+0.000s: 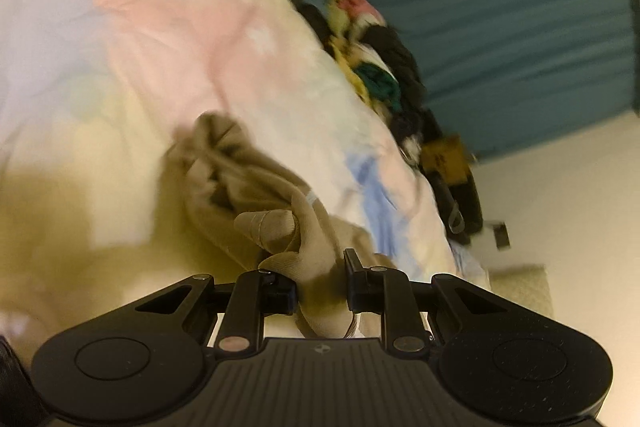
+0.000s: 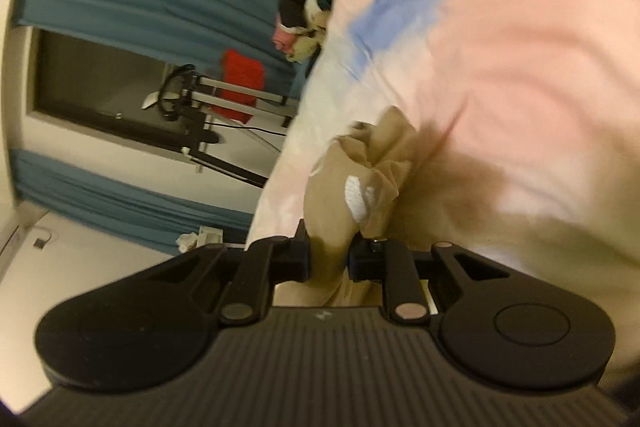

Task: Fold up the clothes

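A tan garment [image 1: 244,179] hangs bunched over a pastel pink, blue and cream bedspread [image 1: 160,27]. My left gripper [image 1: 320,287] is shut on a fold of it, and cloth runs down between the fingers. In the right wrist view the same tan garment [image 2: 360,167], with a white printed mark on it, is pinched in my right gripper [image 2: 329,259], which is shut on it. The bedspread [image 2: 520,47] fills the right of that view. Both views are tilted and blurred.
A heap of mixed clothes [image 1: 380,67] lies along the bed's far edge, black, green and pink among them. Teal curtains [image 1: 520,27] hang behind. A red cloth [image 2: 242,79] drapes over a metal rack, and a black stand [image 2: 192,135] is by the window.
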The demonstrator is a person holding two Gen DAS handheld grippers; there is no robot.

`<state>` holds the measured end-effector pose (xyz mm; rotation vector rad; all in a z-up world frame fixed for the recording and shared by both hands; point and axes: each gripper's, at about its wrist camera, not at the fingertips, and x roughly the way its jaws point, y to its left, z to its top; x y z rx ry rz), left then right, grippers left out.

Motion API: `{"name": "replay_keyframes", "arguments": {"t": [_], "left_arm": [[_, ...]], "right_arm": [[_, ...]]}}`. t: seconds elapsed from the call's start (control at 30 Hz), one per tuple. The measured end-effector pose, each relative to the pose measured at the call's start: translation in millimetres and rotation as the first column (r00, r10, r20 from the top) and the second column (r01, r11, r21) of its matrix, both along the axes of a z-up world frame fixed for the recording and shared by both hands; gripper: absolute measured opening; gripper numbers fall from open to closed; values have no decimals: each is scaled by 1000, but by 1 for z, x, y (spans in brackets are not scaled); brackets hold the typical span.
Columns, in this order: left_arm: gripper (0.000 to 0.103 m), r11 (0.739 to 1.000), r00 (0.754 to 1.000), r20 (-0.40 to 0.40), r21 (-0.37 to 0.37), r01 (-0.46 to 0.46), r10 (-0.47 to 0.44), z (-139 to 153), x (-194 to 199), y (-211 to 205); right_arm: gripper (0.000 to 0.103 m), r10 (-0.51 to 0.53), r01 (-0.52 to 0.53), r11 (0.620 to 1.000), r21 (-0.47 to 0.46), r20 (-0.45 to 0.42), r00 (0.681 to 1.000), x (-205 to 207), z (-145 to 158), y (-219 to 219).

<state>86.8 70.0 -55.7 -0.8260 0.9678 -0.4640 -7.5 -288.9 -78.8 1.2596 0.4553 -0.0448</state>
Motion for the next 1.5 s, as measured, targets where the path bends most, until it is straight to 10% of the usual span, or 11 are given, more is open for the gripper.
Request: {"name": "replay_keyframes", "arguments": {"t": [0.27, 0.57, 0.73, 1.1, 1.3, 1.5], "left_arm": [[23, 979, 980, -76, 78, 189, -184, 46, 80, -102], [22, 965, 947, 195, 122, 233, -253, 94, 242, -297], [22, 958, 914, 293, 145, 248, -281, 54, 272, -362], [31, 856, 856, 244, 383, 347, -456, -106, 240, -354], [38, 765, 793, 302, 573, 292, -529, -76, 212, -357], [47, 732, 718, 391, 638, 240, -576, -10, 151, -340]], "right_arm": [[20, -74, 72, 997, -38, -49, 996, 24, 47, -84], [20, -295, 295, 917, -269, 40, 955, 150, 108, -213], [20, -343, 339, 876, -343, 50, 938, 189, 87, -258], [20, -285, 223, 904, -366, -124, 951, 153, -78, -236], [24, -334, 265, 912, -313, -191, 923, 138, -72, -227], [24, -342, 238, 881, -409, -201, 918, 107, -14, -197]]}}
